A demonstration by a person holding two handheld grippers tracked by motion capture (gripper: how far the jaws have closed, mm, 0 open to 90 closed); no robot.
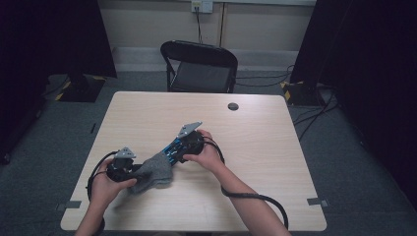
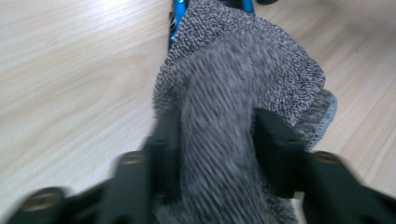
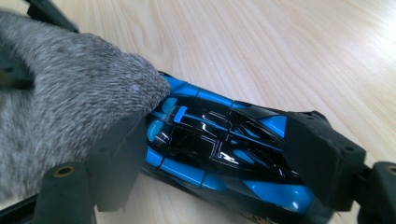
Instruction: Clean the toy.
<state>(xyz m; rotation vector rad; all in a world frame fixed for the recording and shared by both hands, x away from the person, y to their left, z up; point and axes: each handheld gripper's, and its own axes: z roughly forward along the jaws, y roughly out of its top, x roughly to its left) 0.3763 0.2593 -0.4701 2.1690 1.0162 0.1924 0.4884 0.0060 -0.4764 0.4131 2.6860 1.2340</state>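
Nearest my right gripper's camera sits the blue and black toy car point(image 3: 219, 154) between that gripper's two jaws, which flank its sides; I read the right gripper point(image 3: 215, 163) as clasping the car across its body, though I cannot see whether the pads truly press or merely stand against the shell. The grey towel point(image 3: 65, 121) is draped against the car's far end and covers part of it. In the left gripper view the same towel point(image 2: 233, 107) runs up between my left gripper's jaws point(image 2: 217, 154), bunched thick there; the picture is blurred, and I cannot tell whether the pads pinch the cloth or have let it go slack. From above, both tools meet low on the left half of the wooden table point(image 1: 265, 147), left gripper point(image 1: 132, 169) at the towel point(image 1: 155, 172), right gripper point(image 1: 178, 151) at the car point(image 1: 173, 148). I judge the work to be wiping the car, and under way: cloth is on the car, but how much of it has been rubbed I cannot say. The car's wheels and underside are hidden, its near end is cut off, and the end under the towel is out of sight.
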